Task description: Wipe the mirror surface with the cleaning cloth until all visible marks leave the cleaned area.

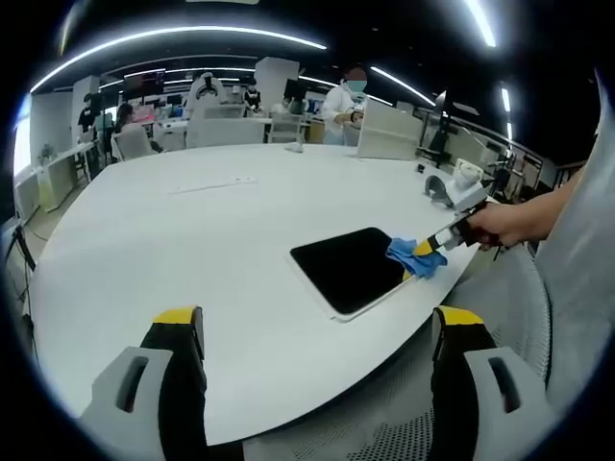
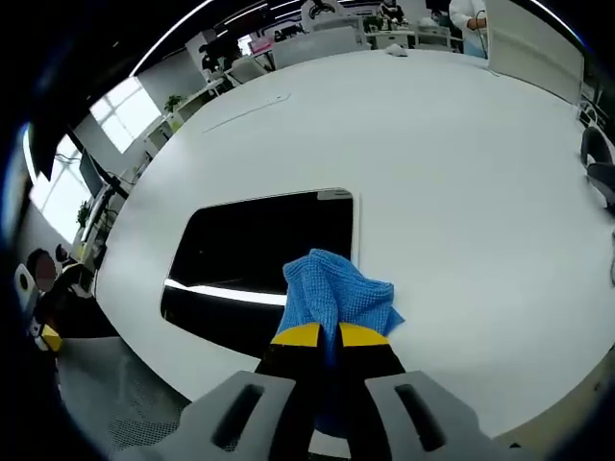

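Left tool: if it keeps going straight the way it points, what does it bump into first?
Probably the white table: the open left tool points over its edge. The mirror lies slightly right; depth is unclear.

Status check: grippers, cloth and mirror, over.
Right gripper shut on blue cloth, cloth at mirror edge. Left gripper open, held back off the white table. Nothing lying on the mirror besides the cloth.

Blue cloth (image 2: 338, 291) bunched on the flat dark mirror's (image 2: 259, 254) edge.
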A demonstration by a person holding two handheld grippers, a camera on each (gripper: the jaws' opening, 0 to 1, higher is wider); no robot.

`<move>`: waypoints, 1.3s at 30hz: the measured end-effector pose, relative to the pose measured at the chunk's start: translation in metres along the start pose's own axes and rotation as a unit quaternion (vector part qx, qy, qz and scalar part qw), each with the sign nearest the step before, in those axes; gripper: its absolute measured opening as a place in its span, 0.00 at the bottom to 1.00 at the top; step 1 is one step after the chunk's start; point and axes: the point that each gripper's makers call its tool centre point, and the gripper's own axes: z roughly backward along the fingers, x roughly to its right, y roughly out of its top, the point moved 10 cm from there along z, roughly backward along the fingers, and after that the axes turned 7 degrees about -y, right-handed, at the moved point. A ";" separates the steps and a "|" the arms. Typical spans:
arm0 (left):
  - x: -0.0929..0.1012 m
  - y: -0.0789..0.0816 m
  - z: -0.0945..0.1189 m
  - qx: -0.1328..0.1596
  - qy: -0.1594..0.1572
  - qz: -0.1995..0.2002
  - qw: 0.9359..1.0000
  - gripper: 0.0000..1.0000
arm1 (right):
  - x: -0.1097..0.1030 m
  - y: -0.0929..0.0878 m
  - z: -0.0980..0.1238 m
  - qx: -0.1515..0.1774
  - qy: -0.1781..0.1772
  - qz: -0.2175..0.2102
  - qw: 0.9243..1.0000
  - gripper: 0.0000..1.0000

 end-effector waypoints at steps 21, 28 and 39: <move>-0.002 -0.001 0.000 -0.003 -0.015 0.008 1.000 0.99 | -0.027 -0.001 -0.005 -0.010 0.011 0.001 1.000 0.00; -0.004 -0.003 0.000 -0.005 -0.017 0.011 1.000 0.99 | -0.034 0.000 -0.010 -0.014 0.007 0.009 1.000 0.00; 0.002 0.002 0.002 -0.025 -0.017 -0.018 0.999 0.99 | -0.044 0.002 -0.016 -0.016 0.015 0.001 1.000 0.00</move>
